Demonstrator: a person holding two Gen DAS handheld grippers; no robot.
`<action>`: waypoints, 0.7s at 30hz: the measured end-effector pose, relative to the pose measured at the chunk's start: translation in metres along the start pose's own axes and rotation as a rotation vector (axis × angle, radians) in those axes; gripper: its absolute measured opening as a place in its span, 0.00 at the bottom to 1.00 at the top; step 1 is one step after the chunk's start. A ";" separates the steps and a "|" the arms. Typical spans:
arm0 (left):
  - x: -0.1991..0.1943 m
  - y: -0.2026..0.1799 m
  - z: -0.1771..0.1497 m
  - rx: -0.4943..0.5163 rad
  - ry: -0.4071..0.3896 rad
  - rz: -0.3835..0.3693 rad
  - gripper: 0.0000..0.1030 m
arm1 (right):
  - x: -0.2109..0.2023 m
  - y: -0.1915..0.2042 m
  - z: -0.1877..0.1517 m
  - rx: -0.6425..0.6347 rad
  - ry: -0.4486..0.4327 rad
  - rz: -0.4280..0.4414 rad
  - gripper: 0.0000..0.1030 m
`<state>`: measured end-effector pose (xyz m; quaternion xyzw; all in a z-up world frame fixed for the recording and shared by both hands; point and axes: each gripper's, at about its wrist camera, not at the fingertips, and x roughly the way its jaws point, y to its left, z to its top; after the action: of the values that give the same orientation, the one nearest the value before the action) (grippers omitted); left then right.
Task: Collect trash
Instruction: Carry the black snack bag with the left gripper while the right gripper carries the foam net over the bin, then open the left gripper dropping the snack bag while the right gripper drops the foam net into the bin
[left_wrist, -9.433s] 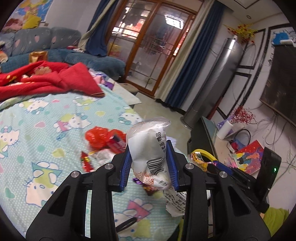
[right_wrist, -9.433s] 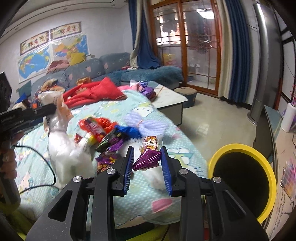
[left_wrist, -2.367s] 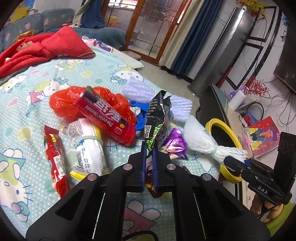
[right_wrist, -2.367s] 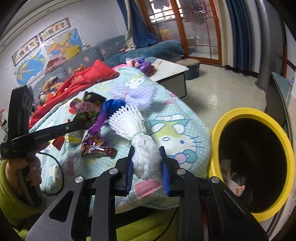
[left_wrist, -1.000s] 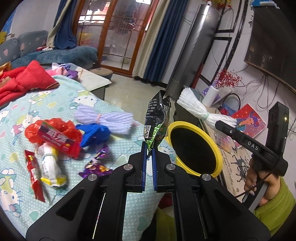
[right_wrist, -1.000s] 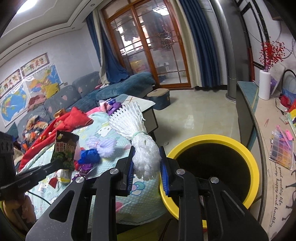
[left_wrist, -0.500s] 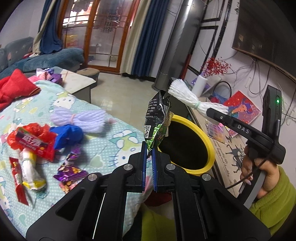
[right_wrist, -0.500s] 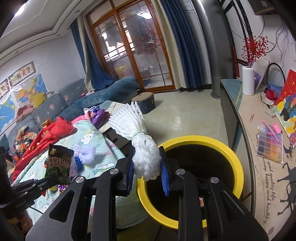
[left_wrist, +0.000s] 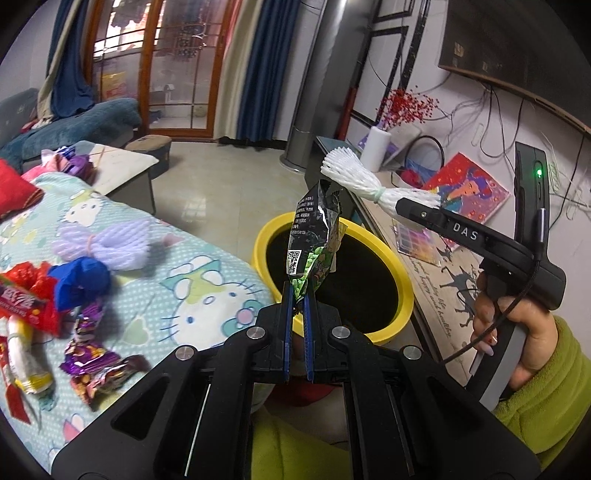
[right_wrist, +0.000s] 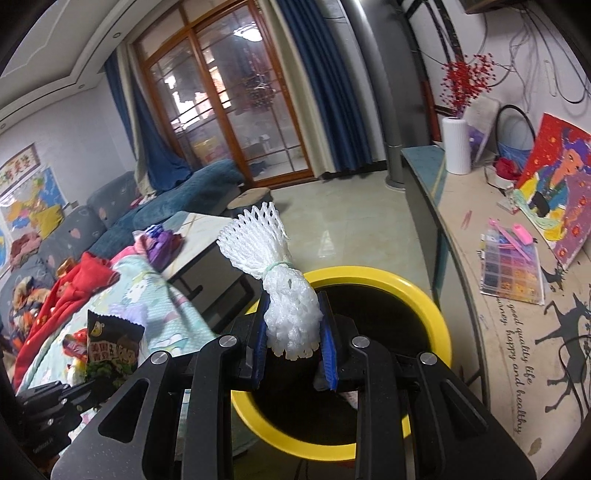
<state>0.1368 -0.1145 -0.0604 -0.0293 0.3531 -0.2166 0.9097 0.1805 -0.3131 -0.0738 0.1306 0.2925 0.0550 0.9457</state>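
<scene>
My left gripper (left_wrist: 298, 295) is shut on a dark green snack packet (left_wrist: 313, 240), which stands upright in front of the yellow-rimmed bin (left_wrist: 400, 273). My right gripper (right_wrist: 291, 325) is shut on a white foam net bundle (right_wrist: 284, 291) tied with a green band, held over the bin's yellow rim (right_wrist: 424, 295). The right gripper (left_wrist: 421, 206) with its white foam net (left_wrist: 354, 177) also shows in the left wrist view, above the bin's far side. The snack packet (right_wrist: 112, 347) appears at the left of the right wrist view.
On the patterned bed cover (left_wrist: 192, 280) lie a purple foam net (left_wrist: 103, 243), a blue wrapper (left_wrist: 81, 280), red packets (left_wrist: 22, 295) and purple candy wrappers (left_wrist: 96, 365). A low cabinet (right_wrist: 491, 295) with a bead box and a painting runs to the right of the bin. A hand in a green sleeve (left_wrist: 532, 373) holds the right gripper.
Both grippers have swung right, away from the bed and toward the bin. The bin now sits larger and closer beneath the packet and the foam net. Both grips are unchanged.
</scene>
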 end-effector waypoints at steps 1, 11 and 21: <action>0.003 -0.002 0.000 0.005 0.005 -0.002 0.02 | 0.001 -0.003 0.000 0.004 0.000 -0.009 0.23; 0.030 -0.018 0.002 0.037 0.043 -0.017 0.02 | 0.011 -0.026 -0.007 0.018 0.024 -0.121 0.23; 0.058 -0.029 0.002 0.061 0.097 -0.021 0.02 | 0.021 -0.041 -0.015 0.039 0.054 -0.150 0.23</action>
<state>0.1652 -0.1650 -0.0898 0.0052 0.3895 -0.2380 0.8897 0.1903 -0.3458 -0.1089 0.1250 0.3277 -0.0184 0.9363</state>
